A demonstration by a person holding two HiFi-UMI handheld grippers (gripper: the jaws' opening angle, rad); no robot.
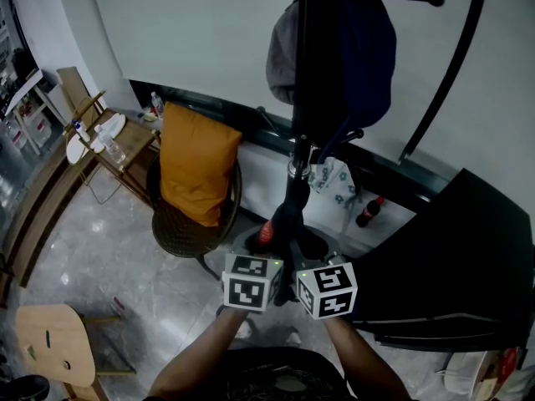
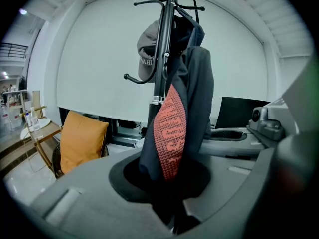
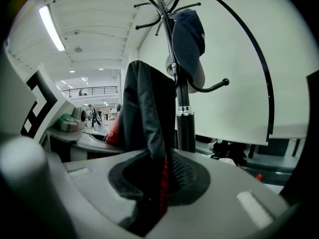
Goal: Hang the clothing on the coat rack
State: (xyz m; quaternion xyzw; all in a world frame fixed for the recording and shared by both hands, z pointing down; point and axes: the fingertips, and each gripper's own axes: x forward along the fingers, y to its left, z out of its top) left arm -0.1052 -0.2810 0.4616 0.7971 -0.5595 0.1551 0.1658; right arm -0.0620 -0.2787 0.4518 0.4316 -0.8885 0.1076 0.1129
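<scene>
The left hand-held gripper [image 2: 174, 219] has its jaws nearly together on the lower end of a dark garment [image 2: 198, 83]. The cloth runs down into the narrow gap and, as far as the dim slot shows, is pinched there. A red print [image 2: 169, 131] on the garment faces this hand-held gripper just above its jaws. The right hand-held gripper [image 3: 149, 210] sits close beside the left one, on its right, and is clamped on another fold of the same garment, with a red strip showing at the slot. From both sets of jaws the garment rises upright, just in front of the rack [image 2: 160, 68], whose black pole stands right behind the cloth. High on the rack hang a grey cap [image 2: 146, 54] and a navy cap [image 3: 188, 36]. Ahead and to the left of the left hand-held gripper, an orange cushion [image 2: 82, 139] leans in a chair [image 1: 180, 234]
</scene>
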